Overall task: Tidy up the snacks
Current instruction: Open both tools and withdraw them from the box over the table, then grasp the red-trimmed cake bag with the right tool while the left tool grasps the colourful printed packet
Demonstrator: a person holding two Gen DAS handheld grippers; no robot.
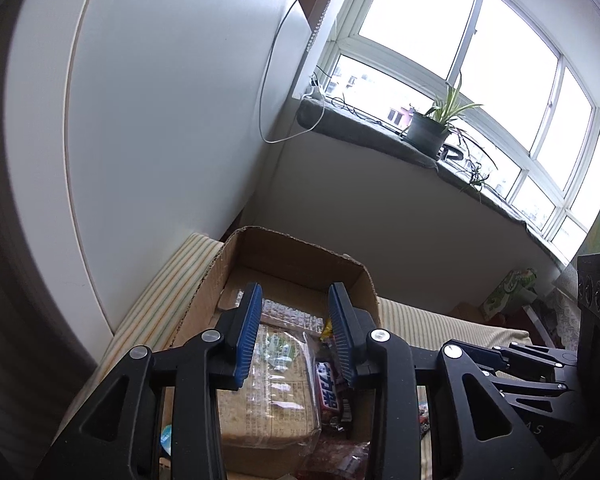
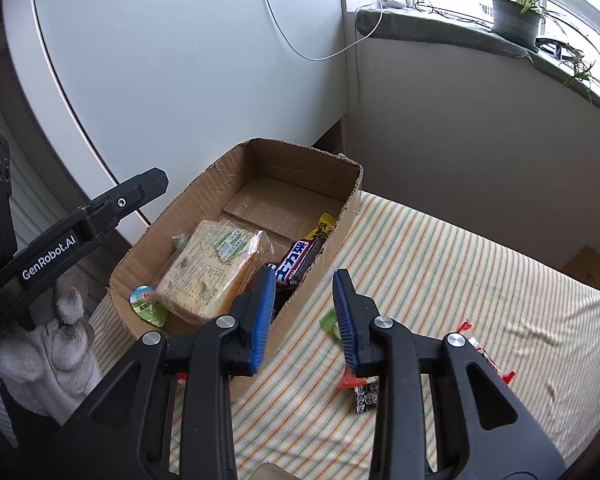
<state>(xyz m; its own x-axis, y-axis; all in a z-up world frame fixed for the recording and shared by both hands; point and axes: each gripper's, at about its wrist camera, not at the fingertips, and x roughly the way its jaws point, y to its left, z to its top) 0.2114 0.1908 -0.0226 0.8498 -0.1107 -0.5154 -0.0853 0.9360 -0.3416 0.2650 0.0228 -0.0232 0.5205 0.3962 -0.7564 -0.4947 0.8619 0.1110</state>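
An open cardboard box [image 1: 300, 256] [image 2: 204, 188] sits on a striped cloth. Inside lie a wrapped loaf of sliced bread [image 1: 268, 392] [image 2: 208, 268], a chocolate bar [image 1: 330, 390] [image 2: 300, 260], a yellow packet [image 2: 324, 226] and a green-lidded cup [image 2: 146, 304]. My left gripper [image 1: 295, 300] hangs open over the box, above the bread, with nothing between its blue pads. My right gripper [image 2: 304, 280] is open over the box's right wall, also holding nothing. Loose on the cloth are a green sweet [image 2: 328, 322], a red and black wrapper [image 2: 364, 392] and a red-white wrapper [image 2: 480, 348].
A white curved cabinet [image 2: 160, 60] stands behind the box, with a dangling white cable [image 2: 300, 52]. A window sill holds a potted plant [image 2: 516, 16]. A gloved hand [image 2: 64, 332] carries the left gripper. The striped cloth [image 2: 460, 272] stretches to the right.
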